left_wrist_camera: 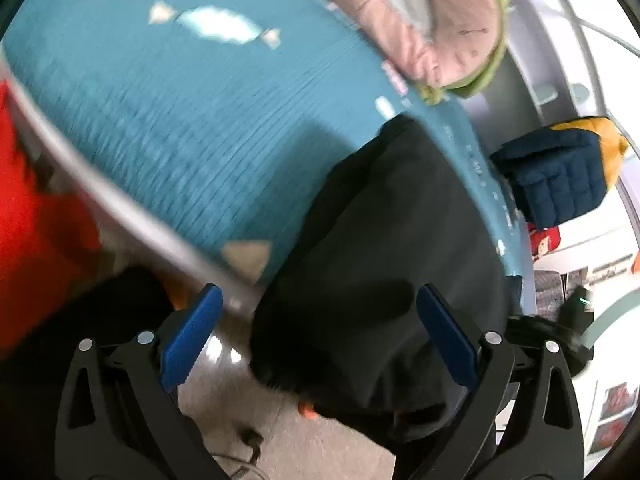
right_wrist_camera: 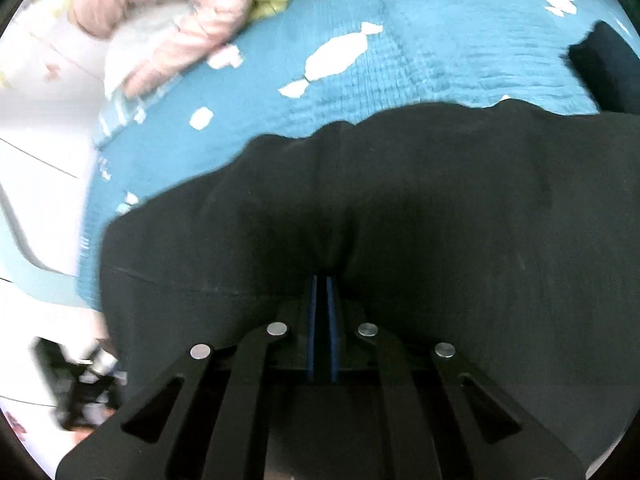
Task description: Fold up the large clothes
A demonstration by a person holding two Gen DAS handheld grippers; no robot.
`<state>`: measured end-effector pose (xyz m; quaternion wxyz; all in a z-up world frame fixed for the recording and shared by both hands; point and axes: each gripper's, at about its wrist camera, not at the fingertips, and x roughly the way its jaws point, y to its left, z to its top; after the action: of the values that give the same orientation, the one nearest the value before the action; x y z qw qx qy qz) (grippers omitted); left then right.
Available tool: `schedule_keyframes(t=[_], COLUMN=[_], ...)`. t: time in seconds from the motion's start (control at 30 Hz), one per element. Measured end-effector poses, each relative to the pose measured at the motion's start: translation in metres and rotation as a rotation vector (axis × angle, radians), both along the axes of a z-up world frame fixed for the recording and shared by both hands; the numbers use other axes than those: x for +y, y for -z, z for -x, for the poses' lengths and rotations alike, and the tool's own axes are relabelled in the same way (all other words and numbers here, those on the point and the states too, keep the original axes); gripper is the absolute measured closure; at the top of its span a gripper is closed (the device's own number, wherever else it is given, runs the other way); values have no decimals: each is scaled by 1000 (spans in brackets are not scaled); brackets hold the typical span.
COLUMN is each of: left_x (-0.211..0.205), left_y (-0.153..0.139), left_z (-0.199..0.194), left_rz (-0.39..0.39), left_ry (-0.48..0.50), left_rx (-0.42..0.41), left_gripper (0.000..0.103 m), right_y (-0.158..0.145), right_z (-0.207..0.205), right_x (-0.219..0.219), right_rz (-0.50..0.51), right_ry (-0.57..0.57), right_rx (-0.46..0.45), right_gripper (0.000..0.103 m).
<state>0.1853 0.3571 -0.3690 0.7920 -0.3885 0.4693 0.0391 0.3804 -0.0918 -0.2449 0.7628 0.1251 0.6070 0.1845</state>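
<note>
A large black garment [right_wrist_camera: 400,200] lies across the teal bedcover [right_wrist_camera: 400,60] and hangs over its edge. My right gripper [right_wrist_camera: 322,280] is shut on a pinch of the black garment, which drapes over its fingers. In the left wrist view the black garment [left_wrist_camera: 380,260] hangs off the side of the teal bed [left_wrist_camera: 160,100] in front of my left gripper [left_wrist_camera: 320,320]. The left gripper is open, its blue pads wide apart; whether it touches the cloth I cannot tell.
A pink and green quilted jacket [left_wrist_camera: 432,20] lies at the far end of the bed, also in the right wrist view [right_wrist_camera: 172,12]. A navy and yellow padded jacket [left_wrist_camera: 560,172] sits beyond the bed. Something red [left_wrist_camera: 32,200] is at the left. Pale floor [left_wrist_camera: 280,420] lies below.
</note>
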Motion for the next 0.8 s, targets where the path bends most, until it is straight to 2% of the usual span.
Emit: schedule_keyframes(t=[0.1,0.13,0.23,0.37,0.5,0.67,0.8], left_x=[0,-1,1,-9,-18,-24,-29], left_y=[10,17,35,59,67,89,99], left_z=[3,2,4,4,1,1,-4], left_rz=[10,44,129,229,198,276,279], left_ry=[20,29,11,19,16,-35,-53], left_rx=[30,43,55,80,78,77,58], left_gripper=[6,6,6,5,5,5,4], right_y=[-19,-17,9,48,48,46,47], right_z=[32,38,52,34,28,30,30], right_x=[4,5,9,5,7,9,7], right_rz=[-9,-2,26,-6,2,5,-6], right_ry=[-31,-37,-40,15,7,-2,-2], right_rx=[-11,1,60,86,100,91,88], right_gripper=[90,89,92,98,98,98,98])
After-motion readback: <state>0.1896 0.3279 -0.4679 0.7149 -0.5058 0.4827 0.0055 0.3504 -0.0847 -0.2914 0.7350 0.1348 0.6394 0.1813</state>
